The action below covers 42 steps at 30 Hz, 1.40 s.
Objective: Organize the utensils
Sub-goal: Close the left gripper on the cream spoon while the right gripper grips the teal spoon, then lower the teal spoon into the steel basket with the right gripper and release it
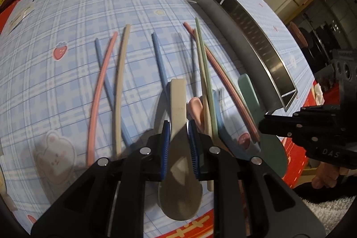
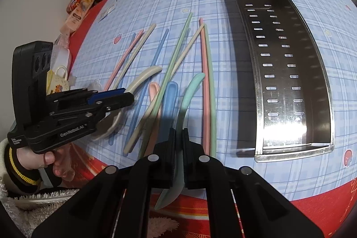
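Beige plastic spoon (image 1: 178, 126) sat clamped lengthwise in the left tongs (image 1: 179, 134); right tongs (image 2: 178, 148) gripped the mint-green spoon (image 2: 188, 99), nearer the perforated steel tray (image 2: 290, 73) on its right.

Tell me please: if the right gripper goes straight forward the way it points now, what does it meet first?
The right gripper, shut on the green spoon, points along the table over the pink chopstick and green chopstick. These probably come first; the steel tray lies off to the right. Depth is unclear.
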Tool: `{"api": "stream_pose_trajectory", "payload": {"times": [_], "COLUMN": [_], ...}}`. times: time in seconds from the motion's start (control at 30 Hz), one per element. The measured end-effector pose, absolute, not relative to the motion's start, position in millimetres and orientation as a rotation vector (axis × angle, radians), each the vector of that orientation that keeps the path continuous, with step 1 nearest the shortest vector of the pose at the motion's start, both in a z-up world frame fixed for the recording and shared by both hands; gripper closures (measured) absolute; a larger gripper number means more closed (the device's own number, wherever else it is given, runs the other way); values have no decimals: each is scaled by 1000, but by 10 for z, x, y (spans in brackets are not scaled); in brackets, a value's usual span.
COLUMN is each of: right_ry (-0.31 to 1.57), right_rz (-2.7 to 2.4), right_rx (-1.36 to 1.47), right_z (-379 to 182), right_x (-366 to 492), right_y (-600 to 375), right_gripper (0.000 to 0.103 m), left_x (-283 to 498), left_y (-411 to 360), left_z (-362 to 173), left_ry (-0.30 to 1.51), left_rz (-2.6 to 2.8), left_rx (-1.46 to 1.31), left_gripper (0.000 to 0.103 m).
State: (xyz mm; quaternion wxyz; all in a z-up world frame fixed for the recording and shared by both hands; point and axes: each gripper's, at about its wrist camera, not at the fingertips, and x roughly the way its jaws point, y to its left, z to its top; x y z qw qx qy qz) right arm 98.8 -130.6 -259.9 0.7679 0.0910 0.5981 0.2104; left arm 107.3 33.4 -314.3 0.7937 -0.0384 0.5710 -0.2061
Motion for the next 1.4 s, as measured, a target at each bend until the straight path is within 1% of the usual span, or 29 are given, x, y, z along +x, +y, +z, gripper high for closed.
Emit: {"api": "stream_pose_trajectory", "payload": {"times": [0.27,0.67,0.77,0.9,1.07,1.17,1.4], "right_ry": [1261,1193,1157,1096,1087,1109,1191], "right_rz": [462,454,452,454,463,500,538], "right_rx": [234,297,275,172,87,69,126], "right_z": [-2528,-2396,-2301,-2193,-2277,-2426,-2722], "right_x": [948,964,1039,1274,1615,1783,1862], "right_y": [-1430,-1789,-1921,-2133,-2283,-2270,-2204], "right_gripper": [97,97,97,97,97,97,97], "left_x": [977,968,1014,1107,1187,1217,1214], "left_y": [491,436,393,278,102,28,-39], "left_z": [-2987,-2582,-2463,-2332,-2298,-2331,-2423], "left_ry": [1205,1130,1109,1085,1073,1074,1073], "left_rz": [-386,-355,-347,-341,-317,-294,-244], "left_rx": [-124,-141,-165,-205,-254,-303,-388], "left_gripper": [83,83,83,83,83,83,83]}}
